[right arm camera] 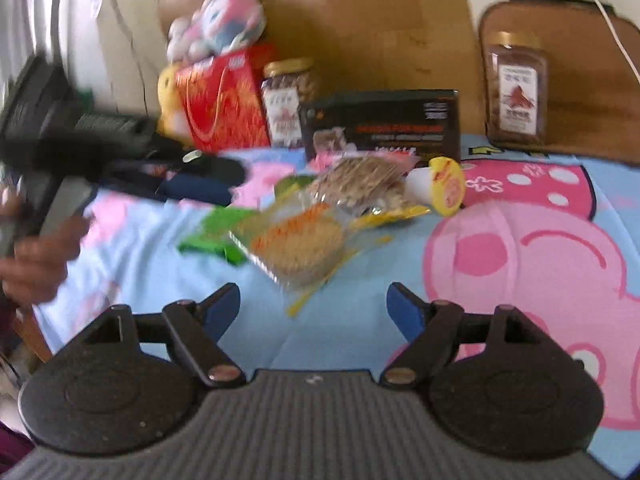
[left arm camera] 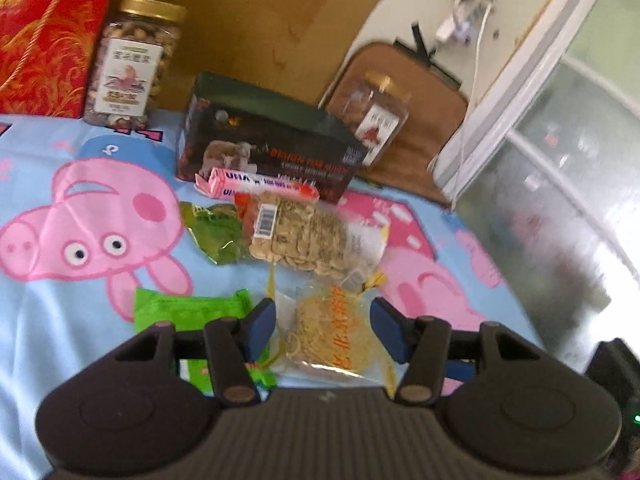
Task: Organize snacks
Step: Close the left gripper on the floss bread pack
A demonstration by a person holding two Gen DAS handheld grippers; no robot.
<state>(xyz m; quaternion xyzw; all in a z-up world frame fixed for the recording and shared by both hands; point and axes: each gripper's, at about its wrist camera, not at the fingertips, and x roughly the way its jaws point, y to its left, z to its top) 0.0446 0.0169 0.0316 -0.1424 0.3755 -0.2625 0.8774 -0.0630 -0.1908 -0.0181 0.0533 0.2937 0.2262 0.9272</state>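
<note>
Snack packets (left arm camera: 316, 240) are seen heaped loose on the desk (left arm camera: 60, 340) in front of the dark box (left arm camera: 264, 148), sorting judged barely begun, with left tongs (left arm camera: 323, 330) half-open and right tongs (right arm camera: 314, 308) wide, both empty.

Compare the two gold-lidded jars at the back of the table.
The left jar stands beside the red gift box and holds pale, light-coloured nuts; the right jar stands apart at the far right, in front of a brown cushion, and its contents look darker, reddish-brown. The left jar's label is mostly white, the right jar's bears a red picture. Both stand upright, clear-walled, with gold lids.
</note>
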